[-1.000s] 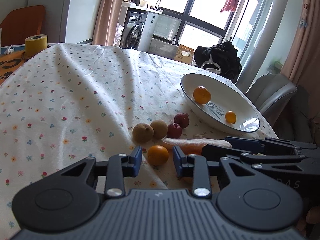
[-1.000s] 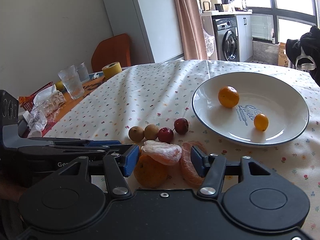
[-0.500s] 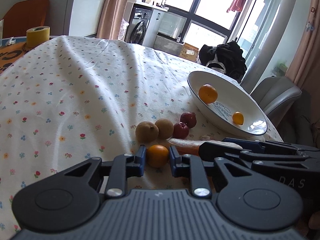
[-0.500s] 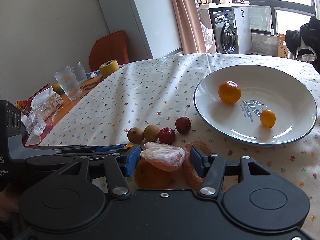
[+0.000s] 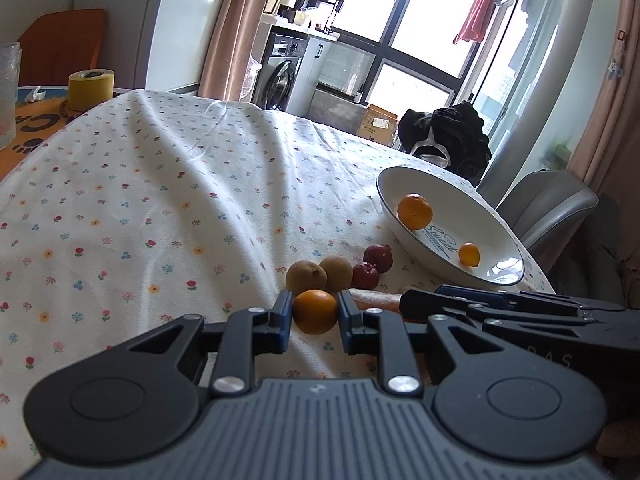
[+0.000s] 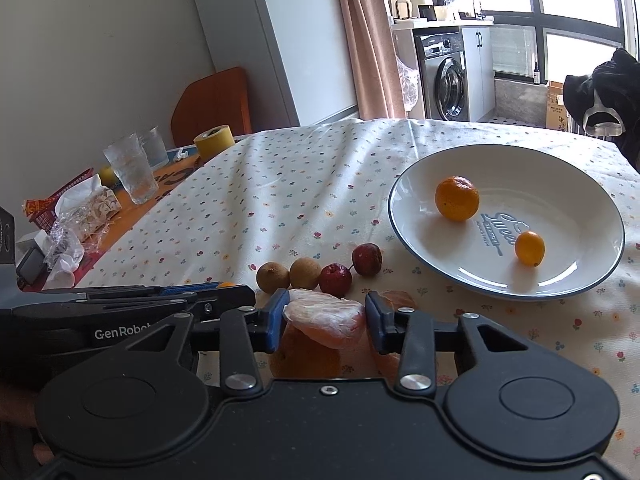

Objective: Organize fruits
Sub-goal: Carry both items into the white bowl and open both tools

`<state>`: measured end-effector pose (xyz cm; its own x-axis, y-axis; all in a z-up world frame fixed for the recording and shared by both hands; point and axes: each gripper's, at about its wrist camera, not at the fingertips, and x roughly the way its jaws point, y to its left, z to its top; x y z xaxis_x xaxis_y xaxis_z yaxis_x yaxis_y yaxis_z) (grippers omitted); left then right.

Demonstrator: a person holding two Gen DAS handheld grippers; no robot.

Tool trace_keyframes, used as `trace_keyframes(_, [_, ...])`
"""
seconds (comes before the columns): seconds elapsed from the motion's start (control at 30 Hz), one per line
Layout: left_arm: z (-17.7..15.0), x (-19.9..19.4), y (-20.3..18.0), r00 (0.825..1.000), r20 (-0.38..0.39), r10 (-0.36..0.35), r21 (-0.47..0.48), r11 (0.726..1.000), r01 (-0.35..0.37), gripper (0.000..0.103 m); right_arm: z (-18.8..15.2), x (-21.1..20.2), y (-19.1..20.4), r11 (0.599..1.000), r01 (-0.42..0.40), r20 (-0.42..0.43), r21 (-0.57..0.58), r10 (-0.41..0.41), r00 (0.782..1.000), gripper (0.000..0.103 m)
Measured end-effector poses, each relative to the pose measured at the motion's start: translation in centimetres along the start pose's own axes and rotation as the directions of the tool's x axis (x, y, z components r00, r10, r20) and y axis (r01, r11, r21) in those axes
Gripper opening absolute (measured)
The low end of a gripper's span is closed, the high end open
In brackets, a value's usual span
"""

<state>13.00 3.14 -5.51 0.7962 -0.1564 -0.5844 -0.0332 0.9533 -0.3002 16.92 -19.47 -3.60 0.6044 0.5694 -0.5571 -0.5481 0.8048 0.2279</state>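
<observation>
In the left wrist view my left gripper (image 5: 314, 316) is shut on a small orange (image 5: 315, 311) just above the flowered tablecloth. My right gripper (image 6: 325, 314) is shut on a pale peeled citrus segment (image 6: 324, 318), held over another orange (image 6: 304, 356). One more peeled piece (image 6: 394, 300) lies beside the right finger. Just beyond are two brown round fruits (image 6: 273, 277) and two small red fruits (image 6: 335, 276). A white plate (image 6: 560, 200) at the right holds a mandarin (image 6: 457, 198) and a kumquat (image 6: 529, 248). The plate (image 5: 452, 216) also shows in the left wrist view.
A yellow tape roll (image 6: 214, 140), two glasses (image 6: 132, 174) and crumpled wrappers (image 6: 80, 216) sit at the table's far left. A grey chair (image 5: 548, 208) and a black garment (image 5: 444, 140) stand past the plate. The cloth (image 5: 160, 200) is wrinkled.
Both grippers have narrowed. The left fingers have come in on the small orange, and the right fingers have come in on the peeled segment. Both views edged slightly forward.
</observation>
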Motion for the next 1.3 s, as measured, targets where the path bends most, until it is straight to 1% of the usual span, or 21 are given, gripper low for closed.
trace_keyframes(0.3, [0.5, -1.1, -0.6, 1.000, 0.030, -0.008, 0.011, 1.000, 0.008, 0.022, 0.5, -1.7, -0.2, 1.000, 0.000, 0.048, 0.003, 0.000, 0.999, 0.039])
trace_keyframes(0.6, [1.3, -1.5, -1.8, 0.999, 0.050, -0.013, 0.033, 0.999, 0.012, 0.022, 1.2, -3.3, -1.3, 1.000, 0.006, 0.102, 0.011, -0.007, 0.995, 0.039])
trace_keyframes(1.0, [2.4, -0.9, -3.9, 0.998, 0.057, -0.022, 0.075, 0.997, 0.018, 0.023, 1.4, -4.3, -4.3, 0.998, 0.040, 0.137, 0.057, -0.047, 0.990, 0.039])
trace_keyframes(1.3, [3.0, 0.7, -5.5, 0.999, 0.038, -0.038, 0.109, 0.993, 0.033, 0.023, 1.3, -4.5, -7.0, 0.992, 0.080, 0.142, 0.102, -0.094, 0.985, 0.039])
